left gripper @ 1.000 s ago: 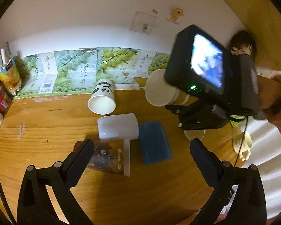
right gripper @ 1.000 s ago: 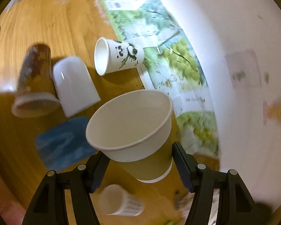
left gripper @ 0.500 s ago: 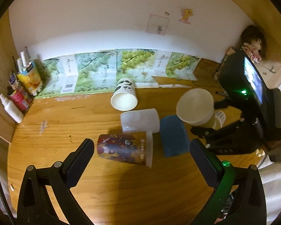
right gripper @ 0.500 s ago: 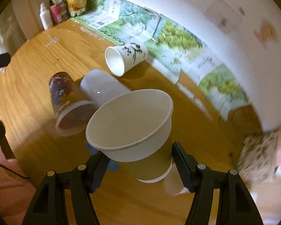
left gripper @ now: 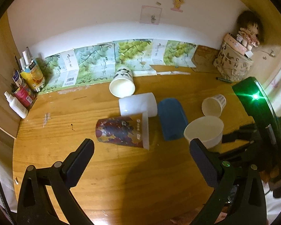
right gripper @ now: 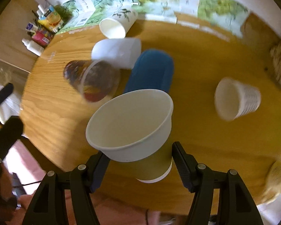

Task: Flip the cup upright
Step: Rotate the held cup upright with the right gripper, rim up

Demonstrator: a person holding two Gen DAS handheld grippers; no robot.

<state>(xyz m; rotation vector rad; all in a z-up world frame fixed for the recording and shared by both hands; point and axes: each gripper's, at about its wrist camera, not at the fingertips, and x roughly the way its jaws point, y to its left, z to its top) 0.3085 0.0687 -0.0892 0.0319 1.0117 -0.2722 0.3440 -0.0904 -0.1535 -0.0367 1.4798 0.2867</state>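
Right now, held cup: paper cup (right gripper: 129, 123), white inside with an olive-green sleeve, clamped between the fingers of the right gripper (right gripper: 140, 161); mouth tilted up toward the camera; its base is hidden behind its own rim, so whether it touches the wooden table (right gripper: 196, 86) cannot be told
Same cup, left view: paper cup (left gripper: 204, 131) sits at the right, partly covered by the left gripper's own right finger (left gripper: 204, 161)
Left gripper (left gripper: 140, 157): fingers spread wide, nothing between them; hovering above bare table (left gripper: 121, 178)
Cups lying on their sides: panda-print cup (left gripper: 122, 85) near the wall; white cup (left gripper: 138, 104) just in front of it; dark printed cup (left gripper: 121, 131) touching the white one; small patterned cup (left gripper: 214, 104) well apart to the right
Blue cloth (left gripper: 171, 118): flat, between the white cup and the held cup
Blur: right view is smeared at its edges; small patterned cup (right gripper: 238, 101) and items at the far corner are hard to read
Cut off: a pale object at the right view's lower right edge, unidentifiable
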